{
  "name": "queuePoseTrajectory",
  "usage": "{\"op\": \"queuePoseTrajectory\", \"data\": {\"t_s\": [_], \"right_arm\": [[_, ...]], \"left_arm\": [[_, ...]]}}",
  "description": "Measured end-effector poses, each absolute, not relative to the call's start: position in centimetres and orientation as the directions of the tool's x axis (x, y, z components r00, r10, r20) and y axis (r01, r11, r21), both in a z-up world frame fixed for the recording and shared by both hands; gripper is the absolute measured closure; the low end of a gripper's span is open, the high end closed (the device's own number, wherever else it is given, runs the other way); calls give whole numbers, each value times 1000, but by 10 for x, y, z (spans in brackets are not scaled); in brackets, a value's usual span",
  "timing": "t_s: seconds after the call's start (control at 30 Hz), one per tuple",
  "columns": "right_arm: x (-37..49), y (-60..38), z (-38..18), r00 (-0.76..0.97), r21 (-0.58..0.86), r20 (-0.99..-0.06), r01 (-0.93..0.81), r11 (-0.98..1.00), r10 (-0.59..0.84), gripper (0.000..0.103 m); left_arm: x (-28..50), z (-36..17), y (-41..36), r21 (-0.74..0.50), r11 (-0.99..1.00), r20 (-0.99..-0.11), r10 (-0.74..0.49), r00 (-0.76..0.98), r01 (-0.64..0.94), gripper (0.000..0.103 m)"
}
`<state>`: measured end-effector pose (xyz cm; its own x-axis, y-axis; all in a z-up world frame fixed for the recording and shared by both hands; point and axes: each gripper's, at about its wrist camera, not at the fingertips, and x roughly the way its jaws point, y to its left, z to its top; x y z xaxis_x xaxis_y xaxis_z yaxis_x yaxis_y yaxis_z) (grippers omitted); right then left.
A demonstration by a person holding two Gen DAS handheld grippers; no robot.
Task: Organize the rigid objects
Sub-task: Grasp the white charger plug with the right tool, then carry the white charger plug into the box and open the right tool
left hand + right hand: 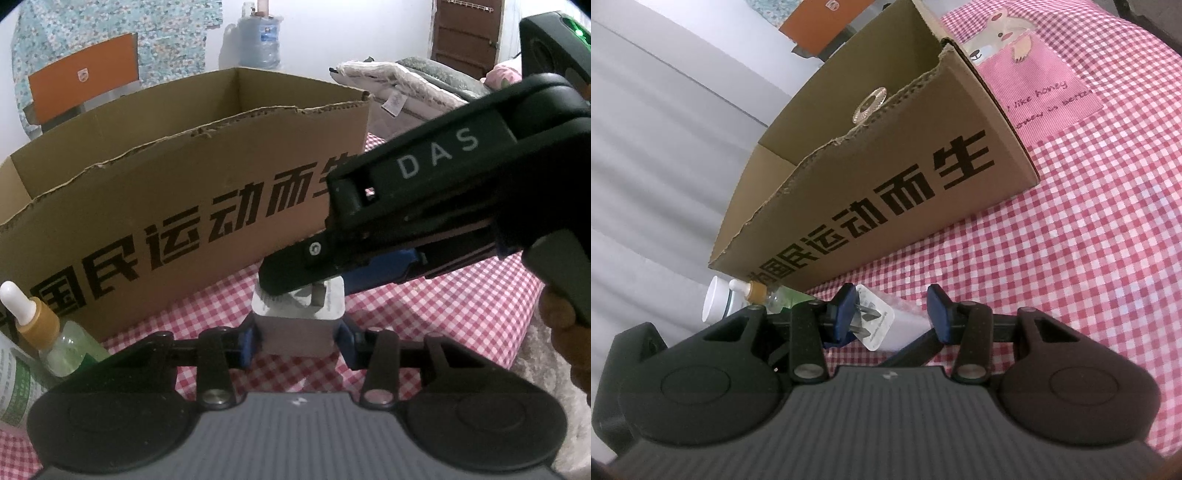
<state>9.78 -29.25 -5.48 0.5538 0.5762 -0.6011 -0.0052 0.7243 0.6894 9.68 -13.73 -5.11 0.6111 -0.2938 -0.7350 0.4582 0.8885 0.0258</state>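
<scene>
A white charger plug [299,328] stands on the red checked cloth [443,306], prongs up, in front of an open cardboard box [184,206]. My left gripper [297,343] is shut on it, with its blue pads [245,343] pressed on the two sides. My right gripper [314,284] comes in from the right and straddles the charger's top. In the right wrist view the charger [886,325] lies between the right gripper's [893,314] blue pads [846,314], which touch it at both ends. The box [886,177] rises just behind.
A dropper bottle [40,321] and a green-labelled container [14,384] stand left of the box. A white cup [714,302] sits beside the bottle. A gold ring-shaped piece [870,105] lies inside the box. A person's hand [565,332] holds the right gripper's handle.
</scene>
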Motion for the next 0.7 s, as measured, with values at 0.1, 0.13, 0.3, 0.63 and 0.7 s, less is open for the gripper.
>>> {"op": "queuePoseTrajectory", "data": {"t_s": [0.1, 0.13, 0.3, 0.63, 0.7], "right_arm": [[98, -291, -55, 546, 694, -597, -16, 719, 588, 63], [98, -290, -54, 546, 692, -597, -20, 722, 587, 63], [96, -286, -50, 551, 688, -593, -32, 725, 587, 64], [82, -288, -4, 611, 680, -514, -138, 720, 602, 63], [82, -289, 13, 627, 670, -487, -179, 721, 608, 63]], "left_arm": [[96, -50, -136, 22, 887, -736, -297, 608, 460, 59], [96, -49, -135, 20, 888, -736, -298, 608, 459, 59], [91, -41, -131, 10, 891, -724, -307, 618, 455, 59], [77, 11, -128, 38, 887, -641, -332, 692, 460, 59], [77, 27, -127, 54, 889, -611, -331, 719, 454, 59]]}}
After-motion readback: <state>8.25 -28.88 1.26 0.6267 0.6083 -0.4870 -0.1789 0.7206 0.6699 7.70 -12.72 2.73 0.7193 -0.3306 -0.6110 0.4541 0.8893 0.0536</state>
